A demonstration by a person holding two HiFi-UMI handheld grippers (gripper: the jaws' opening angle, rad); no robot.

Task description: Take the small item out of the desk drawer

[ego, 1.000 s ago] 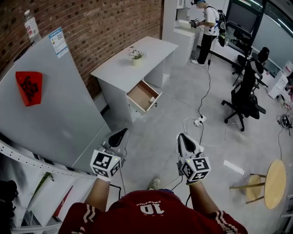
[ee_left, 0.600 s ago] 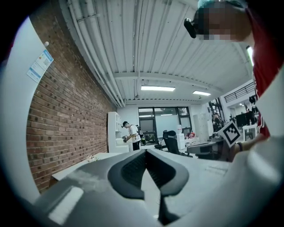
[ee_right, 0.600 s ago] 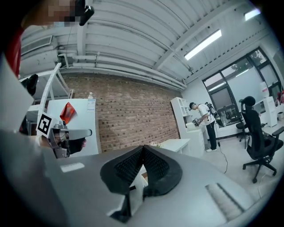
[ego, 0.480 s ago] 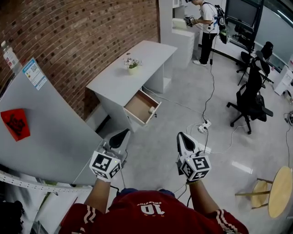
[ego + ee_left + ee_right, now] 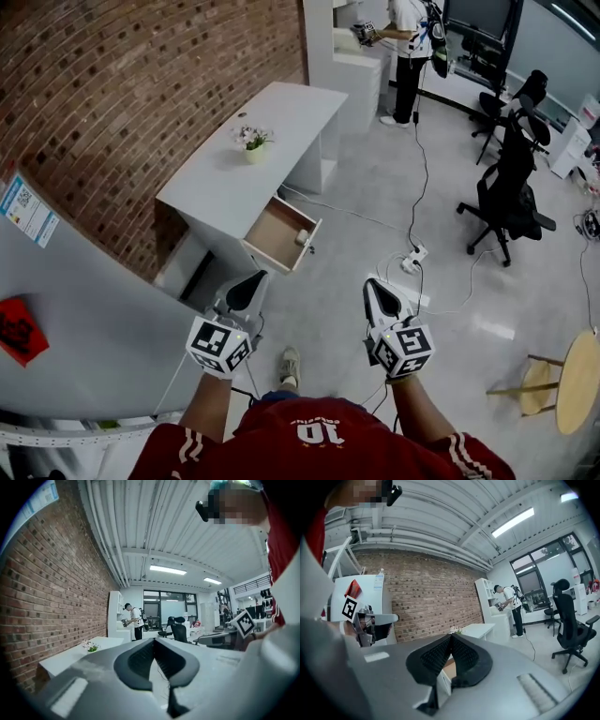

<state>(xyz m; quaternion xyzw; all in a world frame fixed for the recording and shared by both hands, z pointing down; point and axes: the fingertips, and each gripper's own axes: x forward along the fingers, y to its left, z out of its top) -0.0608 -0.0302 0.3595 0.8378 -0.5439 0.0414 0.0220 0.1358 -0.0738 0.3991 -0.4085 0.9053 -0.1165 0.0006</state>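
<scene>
Small item, pale, lies inside the open drawer, near its front panel. We note the white counter against the brick wall, the drawer pulled out below its top. Our left tongs and right tongs hang well short of it, both pressed together and empty.

The drawer stands pulled well out of the white table, below the table top and on the side facing the open floor. It is shallow and rectangular, with a light wood-coloured inside and a white front panel. In the head view it sits slanted, its open end pointing down and to the right. The small item lies on the drawer's floor, right against the front panel and near one front corner. It is pale, and too small to tell its shape.
</scene>
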